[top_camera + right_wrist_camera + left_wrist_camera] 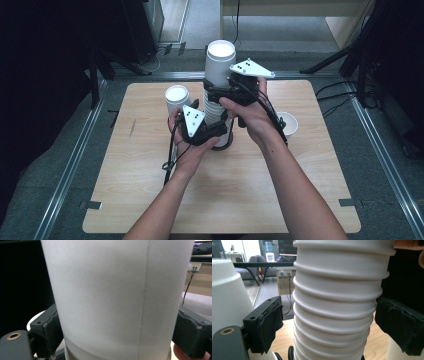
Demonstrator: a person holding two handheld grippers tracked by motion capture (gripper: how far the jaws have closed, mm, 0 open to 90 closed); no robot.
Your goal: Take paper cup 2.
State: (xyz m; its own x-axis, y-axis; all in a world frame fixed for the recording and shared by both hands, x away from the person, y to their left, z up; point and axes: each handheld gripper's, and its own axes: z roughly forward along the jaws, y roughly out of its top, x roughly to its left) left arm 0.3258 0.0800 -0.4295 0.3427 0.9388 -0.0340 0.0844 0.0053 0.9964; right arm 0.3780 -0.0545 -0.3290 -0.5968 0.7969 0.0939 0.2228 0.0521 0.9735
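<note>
Two grippers on one stack of white paper cups point(216, 107) mid-table in the high view: left gripper point(216, 131) low on the stack near its base, right gripper point(220, 95) higher, at the foot of the top cup point(220, 62), which stands tall and upright above the rest. A single cup point(177, 98) sits upside down just left of the stack, another cup point(289, 123) stands open-side up to the right, both on the wooden table point(150, 180). Left gripper view: ribbed rims of the nested stack point(334, 305) sit between the jaws; left pad clearly off the cups, right pad at the rim edge, contact unclear, so jaws partly open, no firm grip. Right gripper view: smooth wall of the top cup point(117, 297) between the jaws; both pads sit right at its sides, can't tell if they press.
</note>
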